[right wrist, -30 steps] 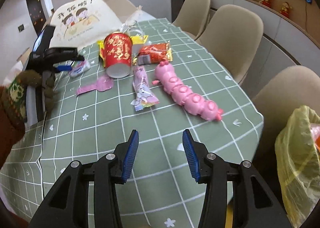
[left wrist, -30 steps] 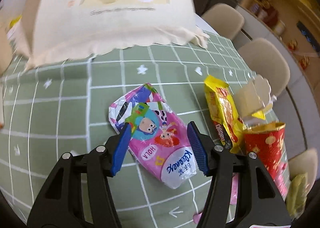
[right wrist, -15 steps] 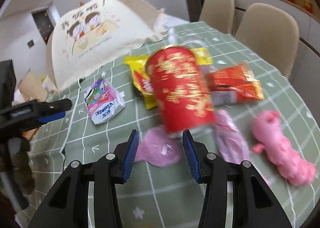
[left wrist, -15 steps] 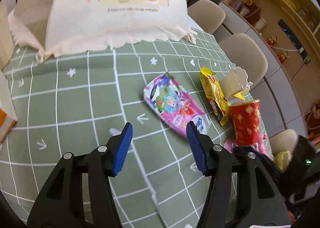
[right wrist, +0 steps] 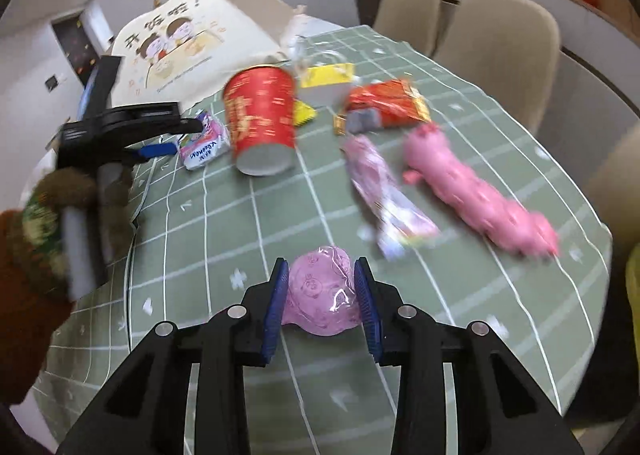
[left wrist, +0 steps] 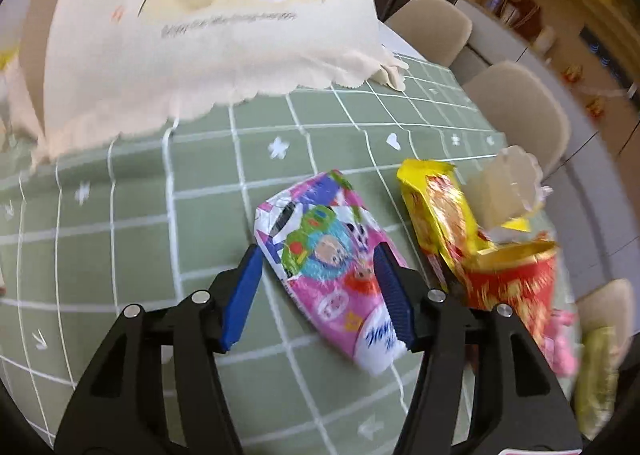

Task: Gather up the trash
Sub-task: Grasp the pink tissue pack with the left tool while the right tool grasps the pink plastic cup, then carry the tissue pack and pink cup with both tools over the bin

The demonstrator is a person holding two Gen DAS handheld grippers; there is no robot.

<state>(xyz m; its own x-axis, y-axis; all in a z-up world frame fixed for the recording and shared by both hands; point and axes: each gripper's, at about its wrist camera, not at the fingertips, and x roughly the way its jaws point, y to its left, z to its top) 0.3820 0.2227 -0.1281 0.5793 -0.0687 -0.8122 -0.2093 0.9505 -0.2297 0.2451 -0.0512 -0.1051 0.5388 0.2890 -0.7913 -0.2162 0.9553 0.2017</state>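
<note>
right gripper, jaws just closing, now clamps pink wrapper; tissue pack, long axis near-right to far-left, between open left gripper.

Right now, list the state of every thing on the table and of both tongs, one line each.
Left tongs: open, straddling the tissue pack.
Tissue pack: flat on the cloth.
Right tongs: just closing around the pink wrapper.
Pink wrapper: crumpled, between the pads.
Red cup: lying tipped, empty.
Yellow packet: torn open.
Red packet: lying flat, crinkled.
Pink toy: lying on the cloth.
</note>
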